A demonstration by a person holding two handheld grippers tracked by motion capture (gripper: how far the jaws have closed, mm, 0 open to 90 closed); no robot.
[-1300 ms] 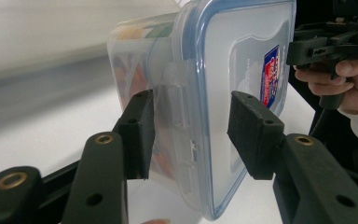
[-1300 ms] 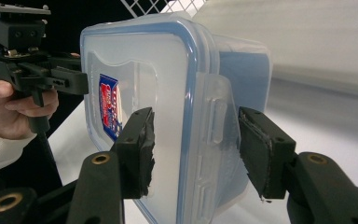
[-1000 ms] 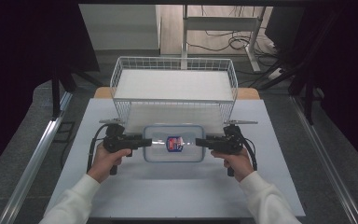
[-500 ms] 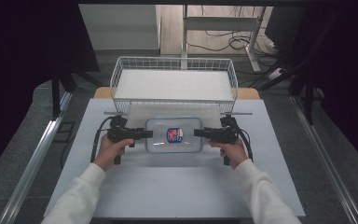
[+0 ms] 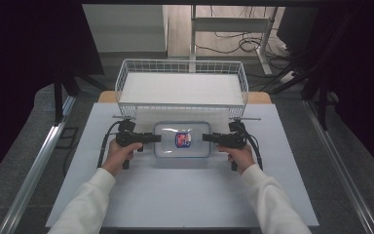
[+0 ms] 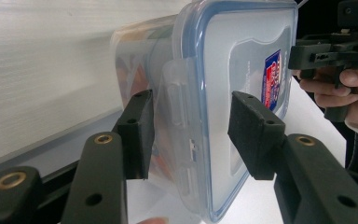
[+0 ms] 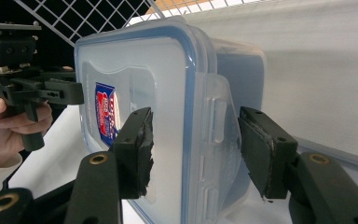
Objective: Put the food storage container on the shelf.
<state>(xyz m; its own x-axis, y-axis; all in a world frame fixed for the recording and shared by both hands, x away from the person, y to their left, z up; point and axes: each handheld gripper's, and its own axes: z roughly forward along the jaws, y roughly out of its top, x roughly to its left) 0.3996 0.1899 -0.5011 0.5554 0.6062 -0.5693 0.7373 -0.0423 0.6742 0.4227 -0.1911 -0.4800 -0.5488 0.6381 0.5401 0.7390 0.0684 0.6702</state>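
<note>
One lidded container (image 5: 182, 140); contents perhaps food.

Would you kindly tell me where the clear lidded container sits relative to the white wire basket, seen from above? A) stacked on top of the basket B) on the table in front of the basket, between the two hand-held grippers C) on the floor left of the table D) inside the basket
B: in the high view the clear lidded container rests on the table, on the person's side of the white wire basket, with the left hand-held gripper and right hand-held gripper at its two ends.
</note>
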